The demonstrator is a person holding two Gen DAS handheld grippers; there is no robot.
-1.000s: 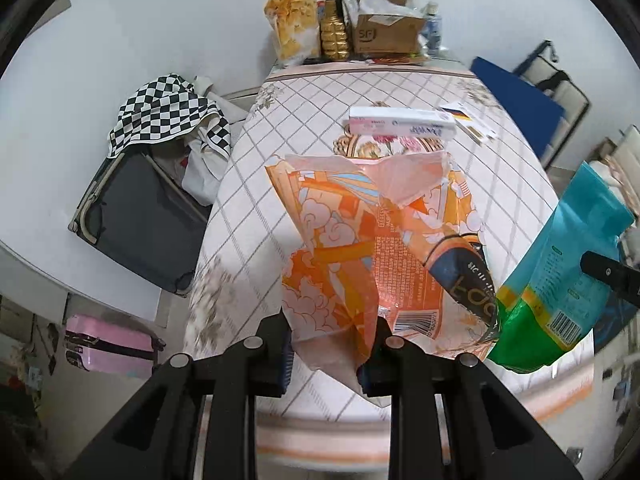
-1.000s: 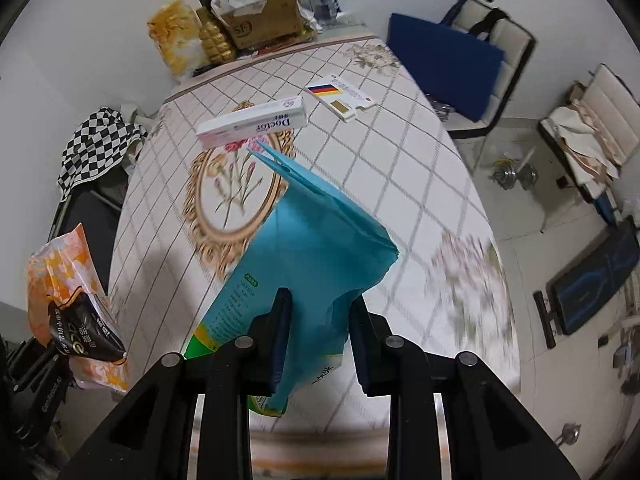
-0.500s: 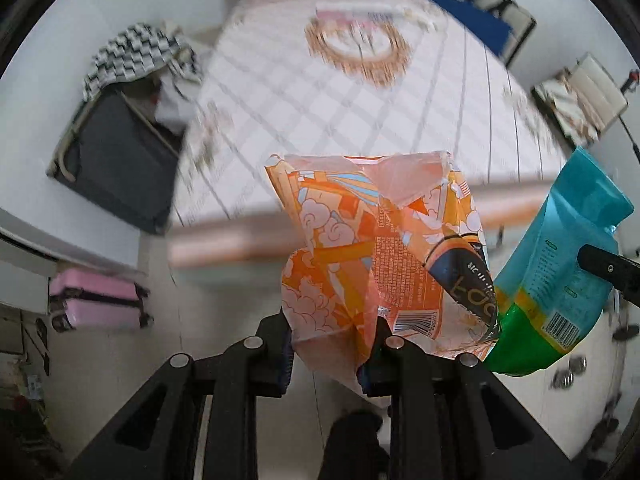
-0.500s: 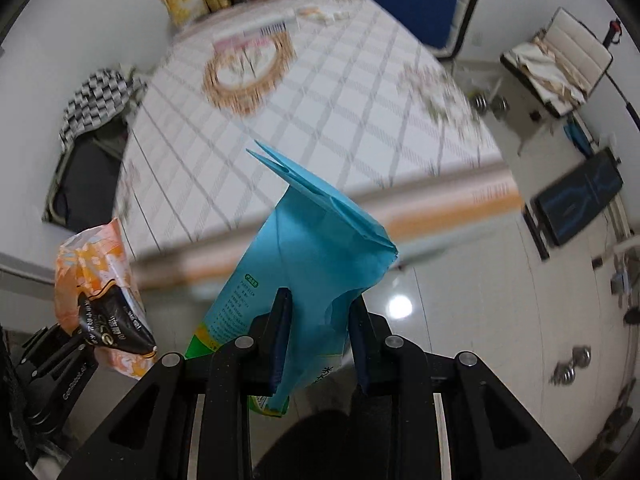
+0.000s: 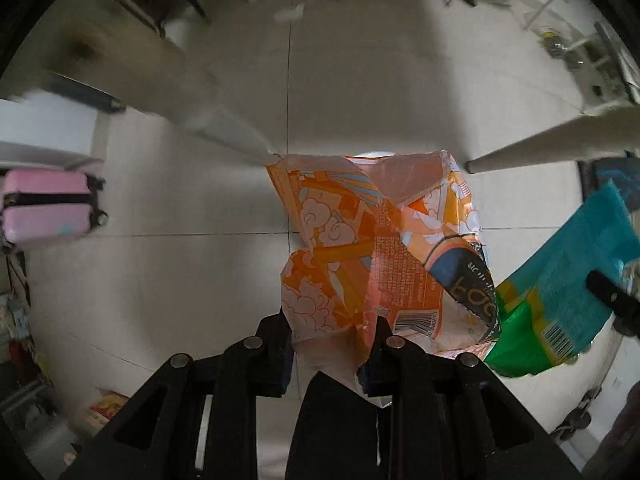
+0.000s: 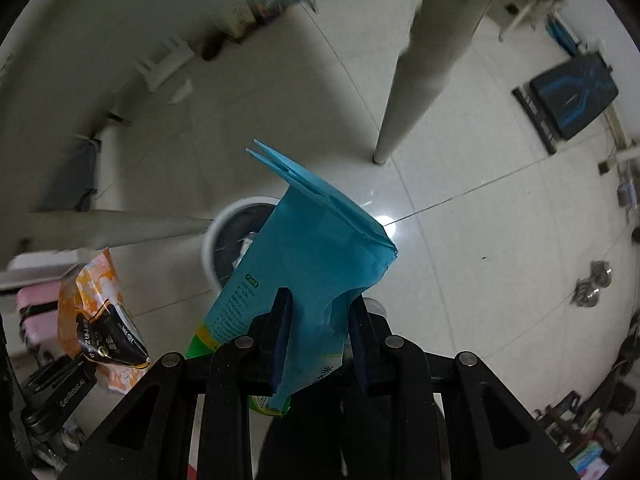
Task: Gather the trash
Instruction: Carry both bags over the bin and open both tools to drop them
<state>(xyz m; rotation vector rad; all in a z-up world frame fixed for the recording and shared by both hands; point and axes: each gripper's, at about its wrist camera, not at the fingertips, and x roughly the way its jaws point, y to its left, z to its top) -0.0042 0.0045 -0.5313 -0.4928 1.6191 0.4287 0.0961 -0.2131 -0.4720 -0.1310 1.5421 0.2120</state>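
My left gripper (image 5: 330,344) is shut on a crumpled orange snack bag (image 5: 372,248), held above the tiled floor. My right gripper (image 6: 320,332) is shut on a teal and green bag (image 6: 308,264). The teal bag also shows at the right of the left wrist view (image 5: 560,292), and the orange bag at the lower left of the right wrist view (image 6: 96,304). A white round trash bin (image 6: 224,236) stands on the floor under the table, partly hidden behind the teal bag; it holds some trash.
Pale table legs (image 6: 420,68) (image 5: 540,144) stand on the glossy tiled floor (image 5: 180,272). A pink suitcase (image 5: 44,208) lies at the left. A black and blue mat (image 6: 572,88) lies at the right. Stools and clutter are far back.
Both grippers have swung down from the table top to below its edge, each still holding its bag. The view now shows the floor, table legs and the bin.
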